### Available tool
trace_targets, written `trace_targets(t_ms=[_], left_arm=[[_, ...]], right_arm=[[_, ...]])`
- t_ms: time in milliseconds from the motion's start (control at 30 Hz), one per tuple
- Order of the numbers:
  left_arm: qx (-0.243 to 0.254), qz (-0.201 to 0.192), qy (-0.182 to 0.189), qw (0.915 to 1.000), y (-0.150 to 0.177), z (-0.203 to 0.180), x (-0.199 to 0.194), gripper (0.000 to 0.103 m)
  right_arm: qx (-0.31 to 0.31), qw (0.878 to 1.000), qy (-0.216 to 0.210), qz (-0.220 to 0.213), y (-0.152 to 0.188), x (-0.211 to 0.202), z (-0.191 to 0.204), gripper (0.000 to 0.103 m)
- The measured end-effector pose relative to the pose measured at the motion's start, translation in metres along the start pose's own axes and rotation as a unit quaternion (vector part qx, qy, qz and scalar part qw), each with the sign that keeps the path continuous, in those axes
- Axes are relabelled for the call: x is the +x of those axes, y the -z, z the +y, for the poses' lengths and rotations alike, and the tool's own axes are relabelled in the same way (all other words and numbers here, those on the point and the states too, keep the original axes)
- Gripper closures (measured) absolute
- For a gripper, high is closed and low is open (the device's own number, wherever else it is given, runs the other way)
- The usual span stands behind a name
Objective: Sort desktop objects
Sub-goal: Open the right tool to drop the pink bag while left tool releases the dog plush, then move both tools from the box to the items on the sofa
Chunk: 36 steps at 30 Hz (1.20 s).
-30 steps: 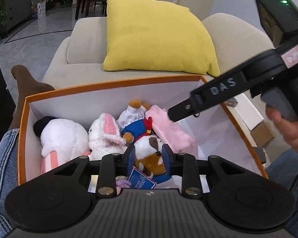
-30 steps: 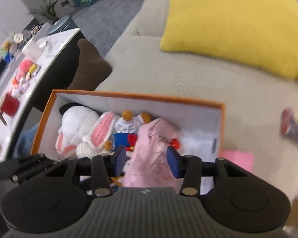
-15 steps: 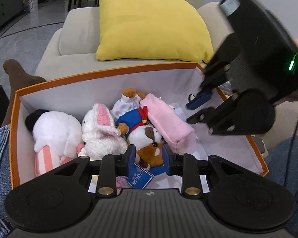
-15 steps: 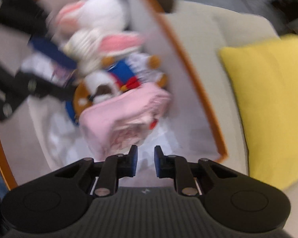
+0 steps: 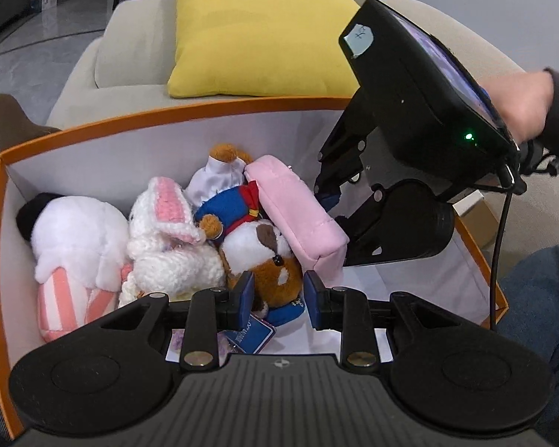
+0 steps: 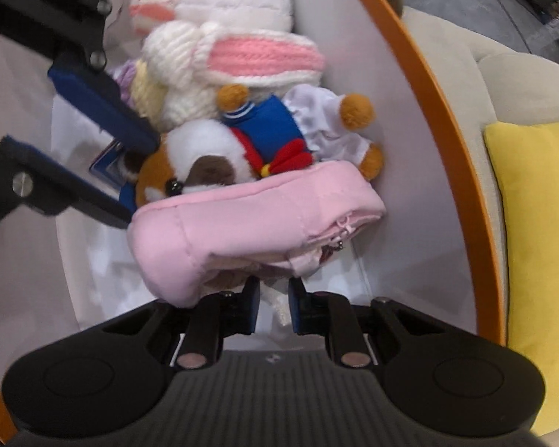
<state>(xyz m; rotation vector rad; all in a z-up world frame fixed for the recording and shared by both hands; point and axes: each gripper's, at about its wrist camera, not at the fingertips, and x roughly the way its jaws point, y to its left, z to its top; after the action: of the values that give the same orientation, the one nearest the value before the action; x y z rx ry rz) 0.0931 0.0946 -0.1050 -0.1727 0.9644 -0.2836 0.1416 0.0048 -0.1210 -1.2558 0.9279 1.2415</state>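
An orange-rimmed white box [image 5: 167, 115] holds several plush toys. A pink zip pouch [image 5: 298, 216] leans on a brown-and-white plush in blue sailor clothes [image 5: 257, 238]; both show in the right wrist view, pouch [image 6: 249, 223] and plush [image 6: 205, 164]. A knitted white rabbit [image 5: 167, 238] and a white-and-pink striped plush [image 5: 74, 246] lie to the left. My left gripper [image 5: 277, 300] is open around the brown plush's lower end. My right gripper [image 6: 274, 307] is nearly closed and empty, just beside the pouch, inside the box [image 6: 428, 97].
A beige sofa [image 5: 130, 48] with a yellow cushion [image 5: 257, 33] stands behind the box. A small cardboard box [image 5: 477, 216] lies right of it. Jeans-clad legs [image 5: 540, 298] flank the box. A brown sock [image 5: 11, 119] rests at far left.
My right gripper let go of the pink pouch, narrowed its fingers, swung round and dropped into the box's right side. My left gripper moved slightly closer to the brown plush.
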Motion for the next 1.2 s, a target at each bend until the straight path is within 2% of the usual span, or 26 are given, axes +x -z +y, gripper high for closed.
trace_targets(t_ms=[233,367,400,567,667,800,867,933,1067,1200], left_arm=[[-0.005,0.002,-0.001,1.0,0.0,0.0,-0.001,0.07],[-0.012,-0.002,-0.005,0.9999,0.0,-0.002,-0.012,0.07],[-0.011,-0.003,-0.004,0.9999,0.0,-0.002,-0.015,0.07],[-0.003,-0.019,-0.003,0.9998,0.0,-0.013,-0.037,0.07],[0.014,-0.033,-0.001,0.9994,-0.004,-0.028,-0.051,0.07],[0.043,-0.048,0.01,0.9979,-0.013,-0.055,-0.061,0.07],[0.057,-0.049,0.011,0.9971,-0.019,-0.071,-0.063,0.07],[0.071,-0.048,0.011,0.9963,-0.024,-0.086,-0.061,0.07],[0.107,-0.03,0.012,0.9937,-0.04,-0.122,-0.048,0.07],[0.133,0.006,0.006,0.9911,-0.057,-0.159,-0.023,0.07]], right_arm=[[-0.007,1.0,0.01,-0.001,0.01,-0.002,-0.002,0.084],[-0.016,0.999,0.033,0.009,0.016,-0.013,-0.001,0.065],[-0.013,0.999,0.036,0.008,0.018,-0.018,-0.002,0.063],[0.014,0.999,0.043,-0.031,0.029,-0.058,-0.006,0.061],[0.045,0.995,0.049,-0.07,0.046,-0.09,-0.005,0.058],[0.132,0.983,0.047,-0.122,0.074,-0.138,-0.005,0.056],[0.176,0.974,0.054,-0.134,0.08,-0.153,-0.001,0.056],[0.228,0.962,0.06,-0.14,0.109,-0.162,-0.004,0.056],[0.322,0.935,0.065,-0.132,0.169,-0.158,-0.009,0.058],[0.373,0.919,0.085,-0.094,0.218,-0.137,-0.006,0.065]])
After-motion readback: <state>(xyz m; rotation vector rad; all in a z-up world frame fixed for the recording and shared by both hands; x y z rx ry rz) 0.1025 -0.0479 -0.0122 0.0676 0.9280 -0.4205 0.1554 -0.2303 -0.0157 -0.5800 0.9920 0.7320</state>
